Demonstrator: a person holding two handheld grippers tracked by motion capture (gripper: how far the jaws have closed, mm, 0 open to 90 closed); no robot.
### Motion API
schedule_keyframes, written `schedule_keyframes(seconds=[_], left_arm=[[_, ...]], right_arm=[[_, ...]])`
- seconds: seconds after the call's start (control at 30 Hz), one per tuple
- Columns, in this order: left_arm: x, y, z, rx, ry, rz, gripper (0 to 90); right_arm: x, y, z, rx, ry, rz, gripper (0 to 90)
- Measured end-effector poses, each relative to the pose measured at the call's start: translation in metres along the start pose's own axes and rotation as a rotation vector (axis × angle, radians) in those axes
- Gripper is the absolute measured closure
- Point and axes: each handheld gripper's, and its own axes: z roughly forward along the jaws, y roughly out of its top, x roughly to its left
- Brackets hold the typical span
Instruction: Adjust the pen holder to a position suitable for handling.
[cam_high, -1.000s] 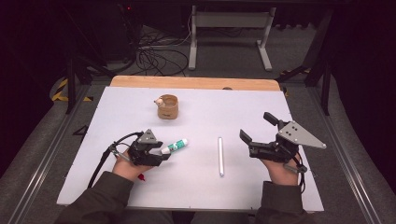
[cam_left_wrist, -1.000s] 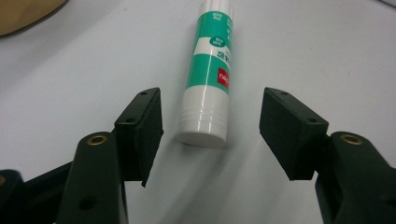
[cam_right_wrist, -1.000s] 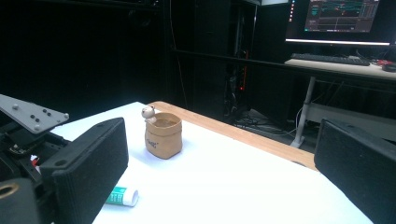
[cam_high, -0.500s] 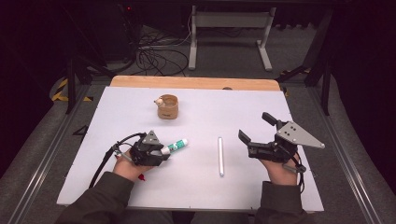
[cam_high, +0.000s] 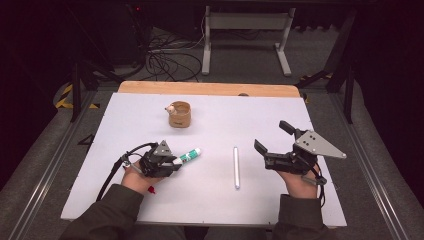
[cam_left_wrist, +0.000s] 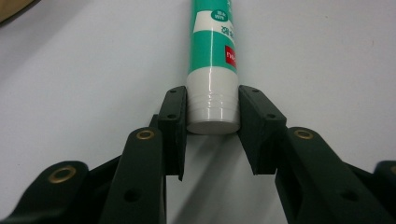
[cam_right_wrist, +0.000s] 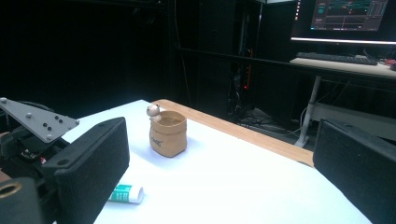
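Left gripper (cam_high: 172, 162) clamped the white end of the green-and-white tube (cam_high: 189, 156), which lay flat on the white surface (cam_high: 280, 210). Right gripper (cam_high: 272, 140) hung open, beside a white pen (cam_high: 235, 167).

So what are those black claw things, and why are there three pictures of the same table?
Those claws are grippers, tools a person holds, one in each hand. The big picture comes from a camera up high, looking down at the white table. The other two come from little cameras riding on each gripper. The left gripper is squeezing the white end of a green and white glue stick, which lies flat on the table. The right gripper is wide open and holds nothing. Between them lies a thin white stick, maybe a pen. Farther back stands a small tan cup with a little round figure on its rim.
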Motion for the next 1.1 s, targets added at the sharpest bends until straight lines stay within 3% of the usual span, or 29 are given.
schedule_keyframes(seconds=[0.17, 0.67, 0.93, 1.1], left_arm=[[-0.002, 0.002, -0.002, 0.01, 0.018, 0.026, 65.2], [-0.012, 0.012, -0.027, -0.15, -0.014, 0.027, 65.4], [-0.015, 0.016, -0.039, -0.21, -0.029, 0.03, 65.4], [-0.017, 0.017, -0.047, -0.248, -0.062, 0.011, 65.4]], right_arm=[[0.002, 0.0, 0.002, 0.003, 0.007, -0.004, 4.5], [0.008, -0.002, 0.008, 0.028, 0.022, -0.066, 5.9], [0.016, -0.004, 0.015, 0.058, 0.04, -0.142, 7.0], [0.022, -0.007, 0.021, 0.083, 0.053, -0.191, 8.5]])
